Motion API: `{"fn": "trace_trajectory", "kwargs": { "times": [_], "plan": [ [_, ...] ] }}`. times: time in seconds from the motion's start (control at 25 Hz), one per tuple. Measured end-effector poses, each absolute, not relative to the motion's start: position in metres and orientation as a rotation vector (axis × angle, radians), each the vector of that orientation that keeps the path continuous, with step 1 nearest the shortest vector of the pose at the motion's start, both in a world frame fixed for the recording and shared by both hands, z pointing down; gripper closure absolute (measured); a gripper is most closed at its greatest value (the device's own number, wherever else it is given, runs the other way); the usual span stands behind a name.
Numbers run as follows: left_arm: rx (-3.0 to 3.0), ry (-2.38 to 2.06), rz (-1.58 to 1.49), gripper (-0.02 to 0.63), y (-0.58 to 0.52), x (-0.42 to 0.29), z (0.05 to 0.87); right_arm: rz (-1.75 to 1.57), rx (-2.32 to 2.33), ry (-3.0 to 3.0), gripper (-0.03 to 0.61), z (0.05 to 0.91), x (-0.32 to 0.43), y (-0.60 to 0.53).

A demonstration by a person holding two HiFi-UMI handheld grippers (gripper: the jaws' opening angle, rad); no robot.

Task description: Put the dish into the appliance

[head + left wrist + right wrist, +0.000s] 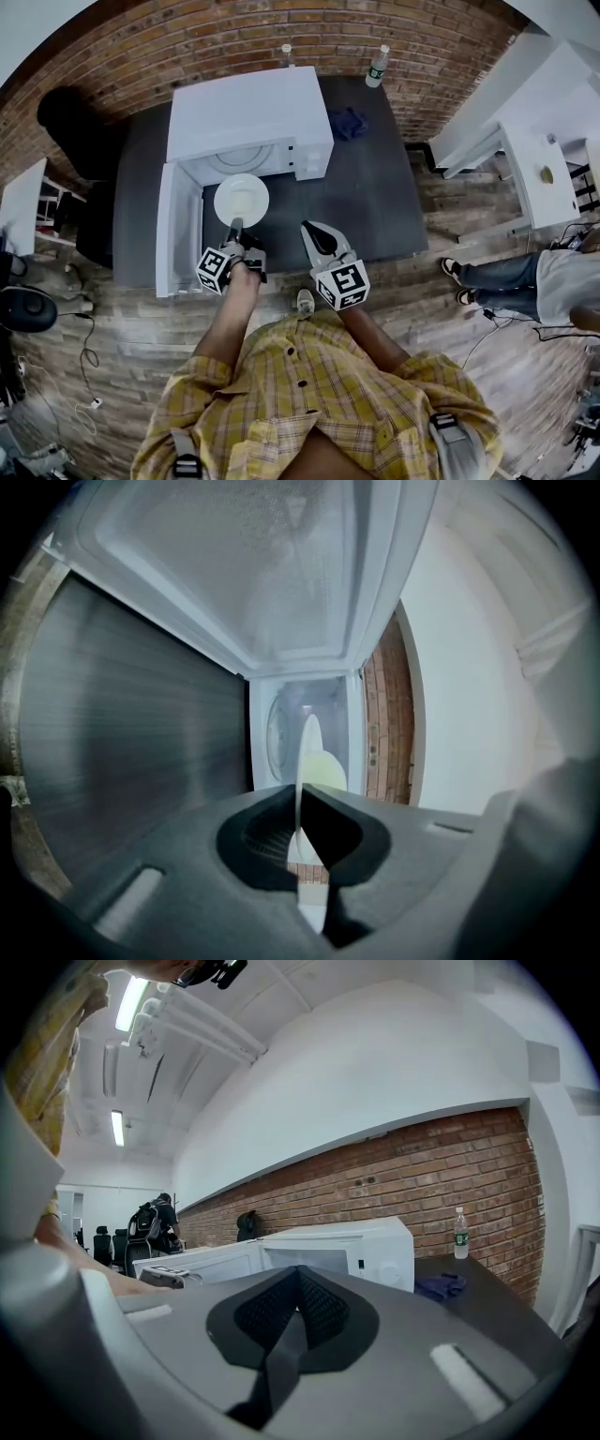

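A round white dish (pixel 242 199) hangs level just in front of the open white microwave (pixel 248 112), whose door (pixel 178 230) swings out to the left. My left gripper (pixel 235 228) is shut on the dish's near rim. In the left gripper view the dish (pixel 307 752) shows edge-on, clamped between the jaws of the left gripper (pixel 302 794). It points into the microwave cavity (pixel 286 726), where the turntable shows. My right gripper (pixel 311 234) is held beside it to the right, shut and empty. In its own view the right gripper (pixel 298 1274) faces the microwave (pixel 337 1246).
The microwave stands on a dark table (pixel 375 187) against a brick wall. A blue cloth (pixel 349 122) lies right of it, and two bottles (pixel 377 66) stand at the back edge. White desks (pixel 553 122) and a seated person's legs (pixel 497 272) are at the right.
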State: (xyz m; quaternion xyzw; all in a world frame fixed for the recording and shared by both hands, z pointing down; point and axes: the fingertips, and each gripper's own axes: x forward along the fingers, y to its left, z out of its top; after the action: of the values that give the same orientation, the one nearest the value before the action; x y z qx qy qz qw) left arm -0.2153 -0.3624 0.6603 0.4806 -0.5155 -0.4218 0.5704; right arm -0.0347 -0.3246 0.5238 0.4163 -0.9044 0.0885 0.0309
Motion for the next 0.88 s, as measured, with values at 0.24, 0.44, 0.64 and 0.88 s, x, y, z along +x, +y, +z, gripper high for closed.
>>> {"fn": "trace_trajectory", "kwargs": {
  "times": [0.24,0.44,0.64,0.88],
  "plan": [
    [1.101,-1.247,-0.999,0.610,-0.389,-0.222,0.677,0.275,1.273,-2.782,0.578,0.526,-0.037,-0.333],
    [1.100,-1.257,-1.001,0.610,-0.408,-0.226,0.684,0.288,1.239,-2.782,0.578,0.530,-0.041,-0.336],
    [1.081,-1.270,-1.003,0.609,-0.428,-0.232,0.695,0.321,1.242,-2.775,0.578,0.535,-0.037,-0.345],
    [1.067,-1.290,-1.015,0.609,-0.448,-0.238,0.704,0.324,1.218,-2.773,0.577,0.539,-0.039,-0.352]
  ]
}}
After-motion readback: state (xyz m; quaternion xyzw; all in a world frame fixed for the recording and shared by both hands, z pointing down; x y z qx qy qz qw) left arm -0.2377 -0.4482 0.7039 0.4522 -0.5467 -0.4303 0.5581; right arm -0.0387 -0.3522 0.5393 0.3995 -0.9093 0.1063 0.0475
